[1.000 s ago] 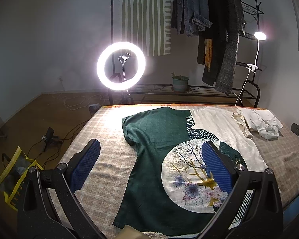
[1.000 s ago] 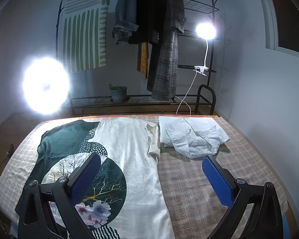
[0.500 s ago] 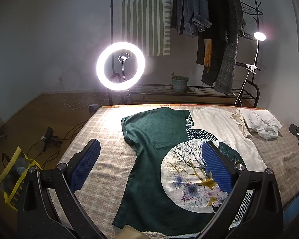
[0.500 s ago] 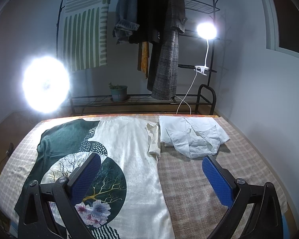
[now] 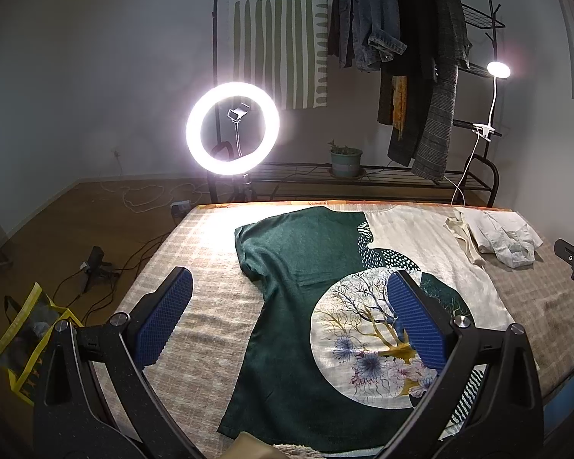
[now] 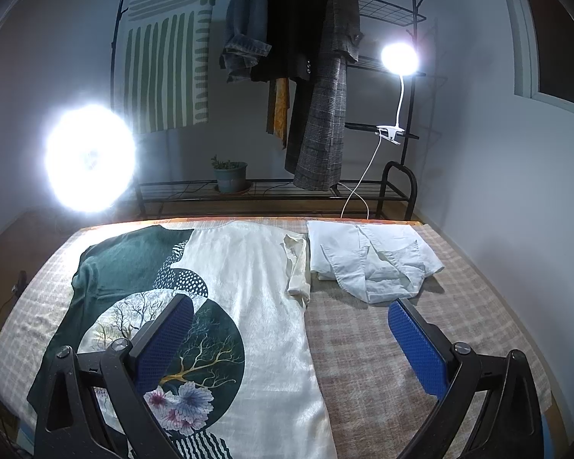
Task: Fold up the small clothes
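Observation:
A green and cream T-shirt (image 5: 325, 290) (image 6: 248, 290) with a round tree-and-flower print lies spread flat on the checked bed cover (image 5: 210, 306) (image 6: 363, 344). A crumpled white shirt (image 5: 505, 235) (image 6: 375, 260) sits at the far right of the bed, just beyond the T-shirt's cream sleeve (image 6: 298, 267). My left gripper (image 5: 291, 317) hovers open above the T-shirt's green side, holding nothing. Over the T-shirt's right edge and the bare cover, my right gripper (image 6: 291, 340) is open and empty too.
A lit ring light (image 5: 232, 127) stands past the bed's far left corner. Behind the bed is a black rack (image 6: 271, 191) with hanging coats, a potted plant (image 6: 229, 176) and a clip lamp (image 6: 398, 59). A yellow-trimmed bag (image 5: 26, 336) and cables lie on the floor at left.
Both views have shifted very slightly; the clothes lie as before and both grippers stay open.

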The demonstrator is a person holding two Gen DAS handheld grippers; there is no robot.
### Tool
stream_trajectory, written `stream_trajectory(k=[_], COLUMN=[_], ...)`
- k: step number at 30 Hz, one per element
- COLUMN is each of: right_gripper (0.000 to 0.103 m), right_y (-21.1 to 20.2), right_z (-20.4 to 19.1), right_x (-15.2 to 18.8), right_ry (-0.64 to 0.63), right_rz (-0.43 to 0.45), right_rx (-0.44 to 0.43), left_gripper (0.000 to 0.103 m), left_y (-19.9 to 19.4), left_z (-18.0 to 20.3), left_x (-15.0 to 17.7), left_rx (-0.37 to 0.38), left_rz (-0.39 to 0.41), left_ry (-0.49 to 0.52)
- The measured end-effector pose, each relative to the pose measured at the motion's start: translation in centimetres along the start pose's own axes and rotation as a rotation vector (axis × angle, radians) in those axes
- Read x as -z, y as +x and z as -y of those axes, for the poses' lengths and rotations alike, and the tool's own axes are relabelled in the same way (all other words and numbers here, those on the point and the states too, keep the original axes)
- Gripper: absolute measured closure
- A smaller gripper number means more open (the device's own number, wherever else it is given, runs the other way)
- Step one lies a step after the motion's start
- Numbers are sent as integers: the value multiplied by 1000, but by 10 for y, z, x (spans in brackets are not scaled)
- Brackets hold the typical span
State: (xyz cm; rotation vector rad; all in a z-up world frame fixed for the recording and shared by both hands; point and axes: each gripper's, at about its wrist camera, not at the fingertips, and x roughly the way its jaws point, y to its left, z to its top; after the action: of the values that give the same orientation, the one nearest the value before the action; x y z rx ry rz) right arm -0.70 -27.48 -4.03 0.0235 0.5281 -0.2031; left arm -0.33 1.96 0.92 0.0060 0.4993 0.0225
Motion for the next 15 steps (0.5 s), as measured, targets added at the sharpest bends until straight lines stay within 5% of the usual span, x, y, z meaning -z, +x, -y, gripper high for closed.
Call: stream_trajectory(k=[15], right_gripper=[0], right_y=[1], right_z=[-1], right_x=[0], right_ry=[-3], right_rz=[-2], right_rx=[2], left_gripper=[0], left_y=[0], left_z=[-11], left_x=[3], left_rx=[-9], left_rz=[-6], left_ry=[-6])
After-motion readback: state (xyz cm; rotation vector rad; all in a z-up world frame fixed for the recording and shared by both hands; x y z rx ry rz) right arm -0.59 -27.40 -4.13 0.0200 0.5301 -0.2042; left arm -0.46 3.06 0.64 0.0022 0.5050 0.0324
